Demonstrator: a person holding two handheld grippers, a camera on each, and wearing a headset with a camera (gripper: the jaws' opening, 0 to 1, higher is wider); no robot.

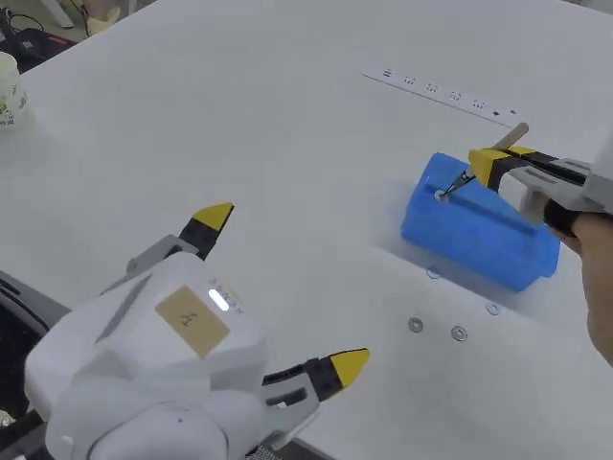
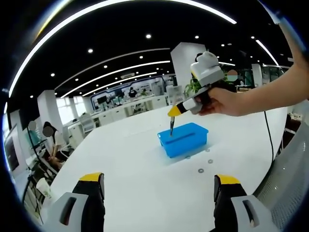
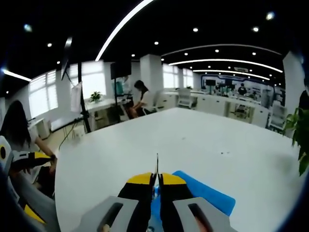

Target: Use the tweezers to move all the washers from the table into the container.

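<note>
White bench (image 1: pixel 287 125) holds blue container (image 1: pixel 479 240); loose washers (image 1: pixel 415 326) lie on bench just beside it. Above container, tweezers (image 1: pixel 458 182) point down, clenched in right tool (image 1: pixel 484 168). Well apart, left tool (image 1: pixel 283 289) released, jaws spread wide.

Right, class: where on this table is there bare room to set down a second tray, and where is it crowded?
The widest bare stretch of table lies between the paper cup, the power strip and the blue container. Crowded: the container's near side, where loose washers lie, and over the container, where the right gripper holds the tweezers.
</note>
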